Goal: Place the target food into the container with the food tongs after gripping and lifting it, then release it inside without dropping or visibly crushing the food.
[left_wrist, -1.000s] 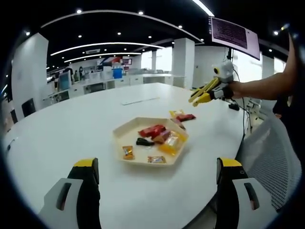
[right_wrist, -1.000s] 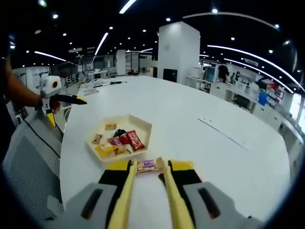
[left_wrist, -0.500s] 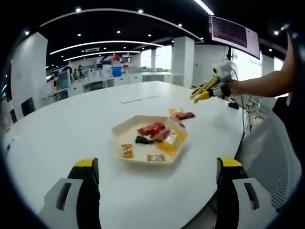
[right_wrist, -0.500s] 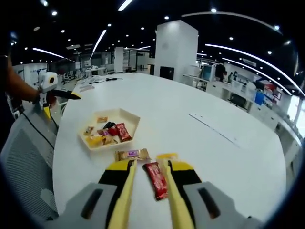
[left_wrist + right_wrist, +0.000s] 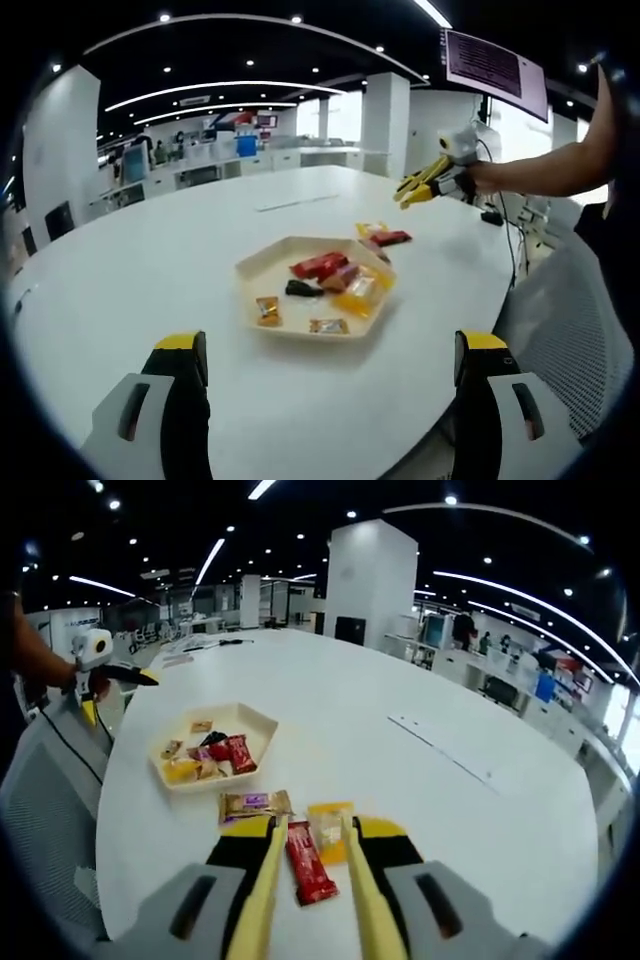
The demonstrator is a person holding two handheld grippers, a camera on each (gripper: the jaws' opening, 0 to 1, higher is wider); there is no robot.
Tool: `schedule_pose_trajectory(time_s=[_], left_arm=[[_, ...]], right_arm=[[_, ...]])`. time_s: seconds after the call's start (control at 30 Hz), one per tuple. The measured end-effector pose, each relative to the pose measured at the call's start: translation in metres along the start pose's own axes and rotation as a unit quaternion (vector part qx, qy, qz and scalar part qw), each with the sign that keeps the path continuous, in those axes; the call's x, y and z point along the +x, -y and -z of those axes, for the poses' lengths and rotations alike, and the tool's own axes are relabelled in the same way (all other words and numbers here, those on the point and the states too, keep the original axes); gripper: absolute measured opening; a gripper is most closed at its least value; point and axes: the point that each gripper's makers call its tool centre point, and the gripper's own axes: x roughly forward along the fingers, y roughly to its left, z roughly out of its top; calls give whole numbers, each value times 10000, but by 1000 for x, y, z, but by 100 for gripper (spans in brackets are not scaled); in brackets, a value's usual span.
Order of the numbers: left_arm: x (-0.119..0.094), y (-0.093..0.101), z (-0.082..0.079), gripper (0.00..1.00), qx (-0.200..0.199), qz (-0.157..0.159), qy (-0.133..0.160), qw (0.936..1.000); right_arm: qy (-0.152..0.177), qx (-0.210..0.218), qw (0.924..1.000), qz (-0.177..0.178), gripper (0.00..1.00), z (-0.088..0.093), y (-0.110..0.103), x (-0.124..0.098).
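Red-wrapped snack point(image 5: 309, 868) lies on the bench point(image 5: 420, 770) between the right hand-held gripper's point(image 5: 311, 830) slightly parted tongs, ungripped; hexagonal tray point(image 5: 205, 776) beyond already holds several snacks; left hand-held gripper point(image 5: 330, 345) wide open, empty.

On a round table point(image 5: 150, 270) sits a tray point(image 5: 262, 270) holding several wrapped snacks point(image 5: 330, 280). In the left gripper view, the tray lies ahead of the left gripper point(image 5: 325, 385), whose jaws stand wide apart, one on each side of it. Beyond the tray's far right edge, a few more packets point(image 5: 385, 236) lie on the table, and above them hangs the right gripper point(image 5: 418, 185).

In the right gripper view, three packets lie just outside the tray: a snack bar point(image 5: 254, 804) nearest the tray, a flat packet point(image 5: 327, 832) to its right, and a long bar point(image 5: 308, 862) between the right gripper's narrow jaws. The tray point(image 5: 262, 723) lies further ahead to the left.
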Motion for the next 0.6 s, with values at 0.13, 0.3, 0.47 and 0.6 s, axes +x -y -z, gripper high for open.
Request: schedule_pose_trajectory(time_s=[0.13, 0.3, 0.47, 0.6], left_arm=[[0, 1, 1, 100, -5, 20, -44, 10000], [1, 1, 3, 100, -22, 27, -91, 10000], [2, 0, 7, 100, -56, 19, -147, 9999], [2, 1, 9, 100, -56, 33, -211, 9998]], right_arm=[[-40, -51, 9999, -81, 30, 2, 6, 6], [-120, -46, 9997, -194, 30, 5, 16, 13], [-236, -2, 9992, -328, 30, 12, 25, 22], [-304, 26, 9983, -487, 30, 17, 28, 31]])
